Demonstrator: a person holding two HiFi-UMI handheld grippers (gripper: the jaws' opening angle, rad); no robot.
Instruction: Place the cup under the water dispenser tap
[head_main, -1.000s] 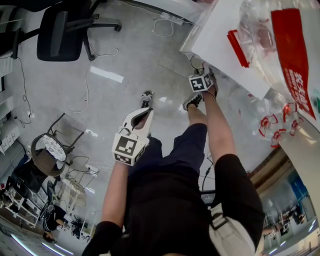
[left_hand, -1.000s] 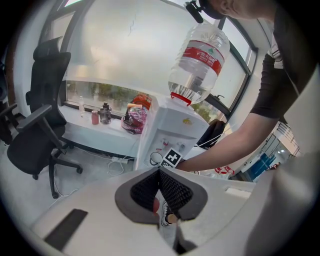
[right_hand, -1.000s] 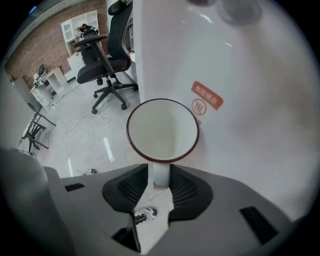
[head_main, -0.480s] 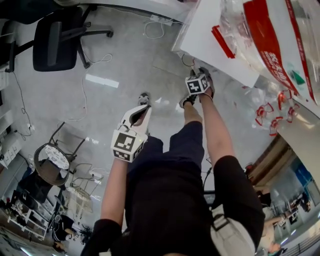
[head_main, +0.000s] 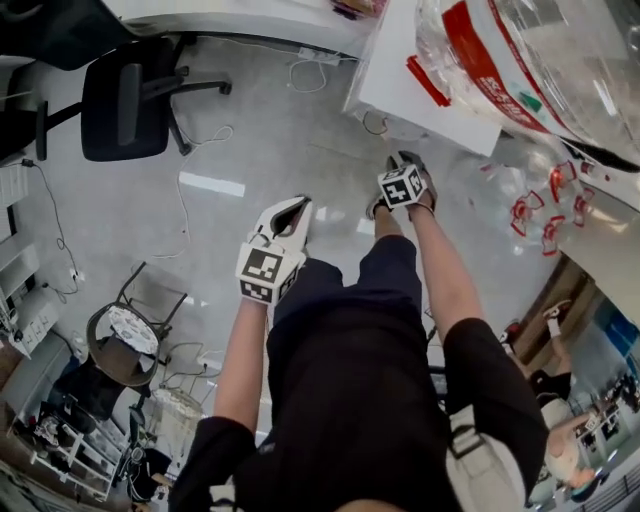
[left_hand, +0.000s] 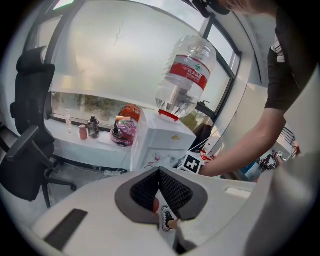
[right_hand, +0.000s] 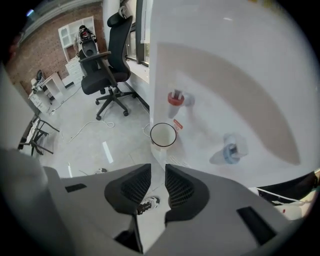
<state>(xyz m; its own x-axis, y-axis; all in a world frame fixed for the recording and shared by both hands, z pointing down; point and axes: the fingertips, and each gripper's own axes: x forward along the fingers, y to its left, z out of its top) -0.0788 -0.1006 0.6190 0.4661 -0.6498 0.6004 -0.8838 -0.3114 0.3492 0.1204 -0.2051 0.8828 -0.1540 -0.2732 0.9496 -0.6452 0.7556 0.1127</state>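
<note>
Right gripper (right_hand: 158, 171) hangs above the cup (right_hand: 163, 135) and apart from it. Its jaws are closing with a narrow gap left and nothing between them; only floor (right_hand: 100, 130) and a shoe (right_hand: 148, 203) show through the gap.

The cup stands upright, mouth open to the camera, at the centre of the right gripper view. It sits close against the dispenser (right_hand: 225, 75)'s white front, just below the red tap (right_hand: 175, 99). A blue tap (right_hand: 231, 151) sticks out further right, clear of the cup.

In the left gripper view the dispenser stands at the centre with a water bottle (left_hand: 186, 75) upside down on top. To its left is a tabletop (left_hand: 85, 145) with small bottles and a pink container on it.

Left gripper (left_hand: 159, 172) has its pads meeting at the tips and holds nothing.

In the head view both grippers are held over the floor, the left at the centre and the right nearer the dispenser at the upper right. A black office chair (head_main: 125, 95) stands at the upper left.
</note>
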